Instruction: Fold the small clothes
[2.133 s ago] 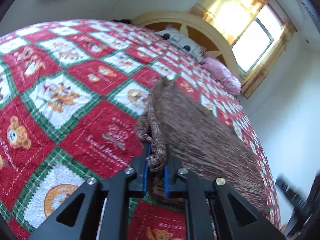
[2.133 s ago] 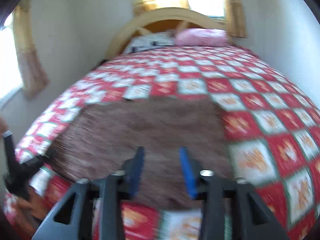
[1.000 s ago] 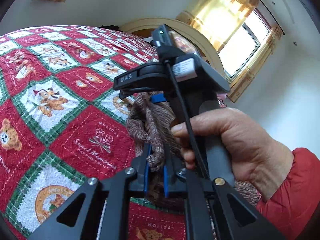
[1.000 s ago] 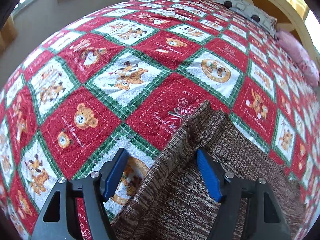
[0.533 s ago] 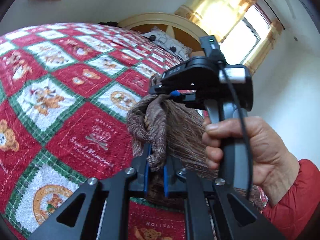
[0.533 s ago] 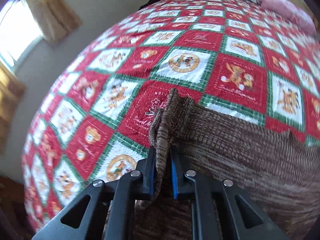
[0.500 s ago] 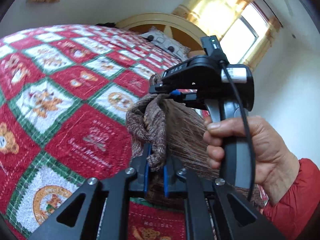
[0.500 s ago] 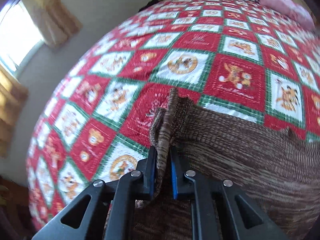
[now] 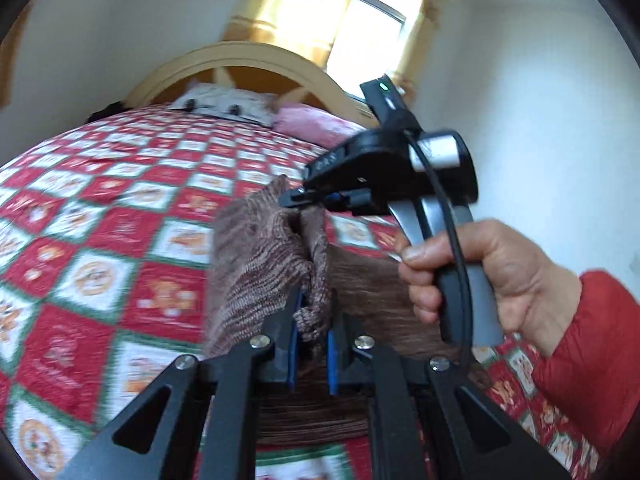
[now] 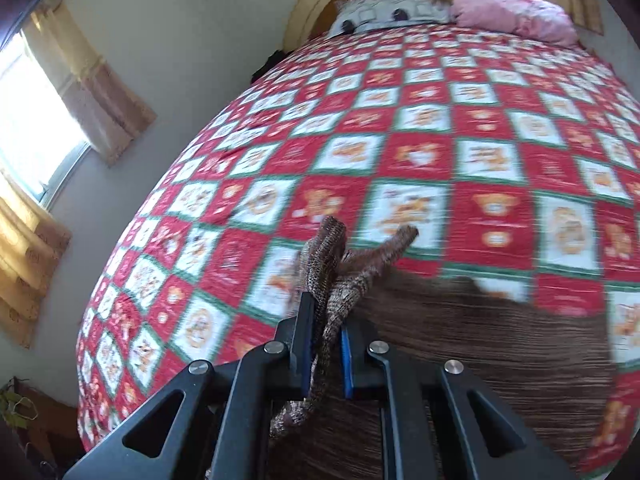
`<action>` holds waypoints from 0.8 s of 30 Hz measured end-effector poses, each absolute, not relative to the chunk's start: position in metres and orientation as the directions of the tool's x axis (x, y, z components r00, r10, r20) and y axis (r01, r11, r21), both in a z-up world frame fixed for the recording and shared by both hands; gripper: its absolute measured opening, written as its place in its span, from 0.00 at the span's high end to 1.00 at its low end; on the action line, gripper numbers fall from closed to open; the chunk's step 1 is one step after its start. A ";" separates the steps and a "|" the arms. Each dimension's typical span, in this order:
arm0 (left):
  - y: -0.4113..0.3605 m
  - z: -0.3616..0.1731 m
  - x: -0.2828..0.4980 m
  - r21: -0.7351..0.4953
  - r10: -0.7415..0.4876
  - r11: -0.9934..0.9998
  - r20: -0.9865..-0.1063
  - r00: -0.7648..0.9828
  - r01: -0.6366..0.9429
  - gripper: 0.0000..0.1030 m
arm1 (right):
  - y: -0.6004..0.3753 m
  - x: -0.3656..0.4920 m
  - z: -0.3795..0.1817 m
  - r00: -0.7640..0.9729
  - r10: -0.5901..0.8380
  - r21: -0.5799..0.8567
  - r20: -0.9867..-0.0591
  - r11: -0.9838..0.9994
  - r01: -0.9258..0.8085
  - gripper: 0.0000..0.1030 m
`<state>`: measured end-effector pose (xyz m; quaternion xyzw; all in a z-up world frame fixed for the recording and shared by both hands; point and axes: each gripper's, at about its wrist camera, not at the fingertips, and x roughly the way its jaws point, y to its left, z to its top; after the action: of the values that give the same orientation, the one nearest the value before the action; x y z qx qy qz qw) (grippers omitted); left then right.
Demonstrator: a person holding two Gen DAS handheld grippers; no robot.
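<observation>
While clamped on a bunched edge of the brown knit garment [image 9: 264, 264], left gripper [image 9: 310, 344]: jaws nearly closed, blue pads pressed against gathered knit on both sides. Right gripper [image 10: 325, 350]: jaws likewise nearly closed, pinching a twisted bundle of the same knit, with two loose tips projecting upward beyond the pads. In the left wrist view, right gripper [image 9: 298, 200] seen side-on, tip gripping the raised upper edge of the garment; held by the right hand [image 9: 476, 276], fingers wrapped round the handle, red sleeve [image 9: 592, 356] at the wrist. Black cable [image 9: 448, 216] routed from the top of that gripper down past the hand.

Garment location: near end of the bed, on the red, white and green teddy-bear quilt [image 10: 420, 120]. Gripped edge lifted clear of the quilt between the two grippers; remainder spread flat on the quilt below and to the right of the jaws, ribbed brown surface visible in both views.

Background: arched wooden headboard [image 9: 240, 60] at the far end, grey-white patterned pillow [image 10: 390, 10] beside a pink pillow [image 10: 516, 12]. Curtained window [image 9: 368, 28] behind the headboard; second curtained window [image 10: 36, 128] on the side wall. Both views partly motion-blurred.
</observation>
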<state>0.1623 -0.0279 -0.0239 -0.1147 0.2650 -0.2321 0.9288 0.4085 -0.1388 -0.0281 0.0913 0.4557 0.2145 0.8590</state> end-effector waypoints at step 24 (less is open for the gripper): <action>-0.187 -0.051 0.147 -0.218 -0.618 0.754 -0.555 0.557 0.620 0.89 | -0.312 0.374 -0.073 0.569 0.314 0.276 -0.760 0.949 -0.156 0.92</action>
<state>0.1472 -0.1866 -0.0505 0.0015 0.3139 -0.3510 0.8822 0.3737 -0.3122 -0.0735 0.0890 0.4449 0.1335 0.8811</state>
